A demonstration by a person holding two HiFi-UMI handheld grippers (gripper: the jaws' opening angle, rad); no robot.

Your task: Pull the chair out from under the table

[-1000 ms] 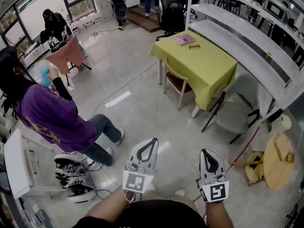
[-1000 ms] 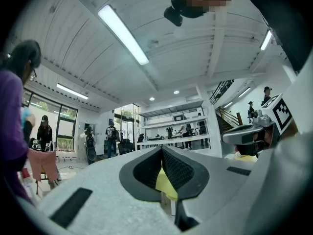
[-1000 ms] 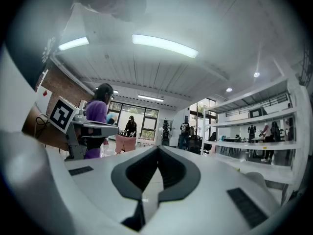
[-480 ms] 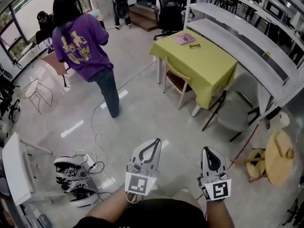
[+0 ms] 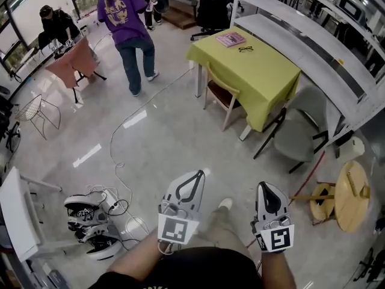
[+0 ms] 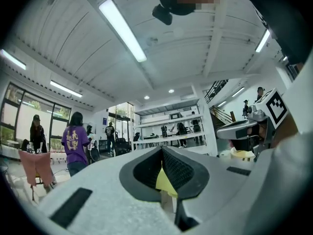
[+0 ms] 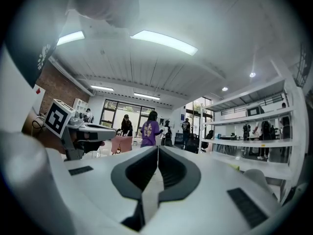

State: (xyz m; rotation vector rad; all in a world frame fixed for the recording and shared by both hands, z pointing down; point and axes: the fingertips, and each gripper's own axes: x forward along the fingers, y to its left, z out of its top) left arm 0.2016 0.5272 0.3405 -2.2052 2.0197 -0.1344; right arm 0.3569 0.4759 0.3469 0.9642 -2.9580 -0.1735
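A wooden chair [image 5: 220,95] with a brown seat is tucked under the near left side of a table with a yellow-green cloth [image 5: 255,77], at the top centre of the head view. My left gripper [image 5: 196,176] and right gripper [image 5: 267,188] are both shut and empty, held level side by side well short of the chair, over bare floor. In the left gripper view the gripper [image 6: 161,151] has its tips together, with the yellow cloth [image 6: 165,184] showing through the gap behind them. The right gripper [image 7: 157,150] points into the room with its tips together.
A grey chair [image 5: 301,134] stands right of the table beside long white shelving [image 5: 313,47]. A round wooden stool [image 5: 351,194] is at the right. Shoes and cables [image 5: 90,215] lie at the lower left. A person in a purple shirt [image 5: 126,17] stands beyond, a black office chair [image 5: 212,8] behind the table.
Both grippers and my view have advanced a little toward the table. The person in purple went from crouching at the left to standing farther away at the top.
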